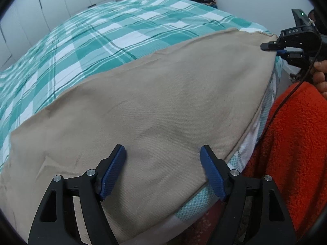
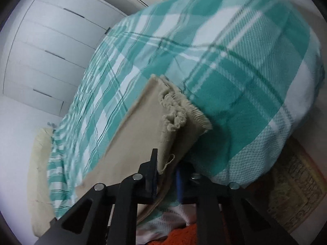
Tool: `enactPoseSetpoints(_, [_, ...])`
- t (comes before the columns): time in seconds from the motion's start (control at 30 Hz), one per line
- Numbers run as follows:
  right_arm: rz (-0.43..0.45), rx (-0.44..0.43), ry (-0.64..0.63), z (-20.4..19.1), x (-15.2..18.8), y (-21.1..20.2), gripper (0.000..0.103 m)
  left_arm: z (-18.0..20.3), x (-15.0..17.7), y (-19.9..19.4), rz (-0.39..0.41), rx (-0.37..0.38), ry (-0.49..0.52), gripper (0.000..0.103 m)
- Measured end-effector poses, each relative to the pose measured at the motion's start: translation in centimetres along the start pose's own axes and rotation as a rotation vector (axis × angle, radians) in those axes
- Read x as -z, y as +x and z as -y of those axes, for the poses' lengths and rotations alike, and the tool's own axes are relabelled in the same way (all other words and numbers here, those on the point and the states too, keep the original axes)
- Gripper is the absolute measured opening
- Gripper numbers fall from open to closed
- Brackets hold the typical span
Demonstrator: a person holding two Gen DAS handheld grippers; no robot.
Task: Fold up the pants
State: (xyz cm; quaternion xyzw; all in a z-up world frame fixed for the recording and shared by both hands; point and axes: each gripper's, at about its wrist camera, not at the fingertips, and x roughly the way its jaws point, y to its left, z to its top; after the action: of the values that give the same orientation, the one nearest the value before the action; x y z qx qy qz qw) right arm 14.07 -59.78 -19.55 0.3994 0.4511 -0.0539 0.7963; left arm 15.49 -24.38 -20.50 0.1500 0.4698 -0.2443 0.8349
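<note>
Beige pants (image 1: 163, 102) lie flat along the near edge of a bed with a teal and white plaid cover (image 1: 102, 40). My left gripper (image 1: 162, 153) stands open just over the cloth near the bed's edge, its blue pads (image 1: 114, 173) wide apart with nothing pinched between them. At the pants' far right end, my right gripper (image 1: 271, 49) is shut on the frayed hem corner. In the right wrist view the pants (image 2: 143, 126) run away from the right gripper (image 2: 166, 163), which clamps the layered edge below the frayed hem (image 2: 175, 112).
An orange fleece garment (image 1: 296, 143) on the person fills the right side, with a hand (image 1: 320, 75) on the right gripper's handle. White wardrobe doors (image 2: 51, 51) stand beyond the bed. A cream pillow (image 2: 38, 173) lies at the left, a patterned rug (image 2: 296, 194) on the floor.
</note>
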Motion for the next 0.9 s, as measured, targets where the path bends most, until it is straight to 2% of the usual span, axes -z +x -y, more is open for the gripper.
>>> enactPoseSetpoints(0.13, [0.101, 0.023, -0.096, -2.5, 0.7, -1.9, 0.01, -3.8, 0.2, -2.7, -0.025, 0.148, -0.123, 0.078])
enactPoseSetpoints(0.2, [0.142, -0.044, -0.122, -4.4, 1.4, -4.3, 0.01, -7.2, 1.0, -4.6, -0.004, 0.176, -0.217, 0.079])
enactPoseSetpoints(0.33, [0.188, -0.162, -0.29, -12.7, 3.2, -7.7, 0.009, -14.4, 3.6, -7.8, 0.032, 0.106, -0.366, 0.079])
enactPoseSetpoints(0.47, [0.172, -0.272, -0.479, -22.3, 5.8, -9.5, 0.009, -21.1, 7.5, -11.4, 0.108, 0.045, -0.532, 0.079])
enactPoseSetpoints(0.57, [0.122, -0.362, -0.618, -29.5, 9.3, -9.4, 0.01, -24.8, 10.8, -13.1, 0.154, 0.018, -0.646, 0.079])
enactPoseSetpoints(0.67, [0.047, -0.428, -0.724, -35.1, 13.0, -7.3, 0.009, -27.5, 14.0, -13.7, 0.189, -0.03, -0.738, 0.079])
enactPoseSetpoints(0.8, [-0.071, -0.461, -0.821, -39.9, 19.0, -2.4, 0.01, -30.2, 18.2, -13.0, 0.199, -0.056, -0.871, 0.079])
enactPoseSetpoints(0.87, [-0.141, -0.475, -0.848, -40.8, 21.9, 0.1, 0.014, -31.4, 19.3, -12.7, 0.192, -0.045, -0.931, 0.077])
enactPoseSetpoints(0.9, [-0.204, -0.478, -0.85, -40.8, 23.8, 1.8, 0.018, -31.8, 19.6, -12.8, 0.199, -0.043, -0.945, 0.077])
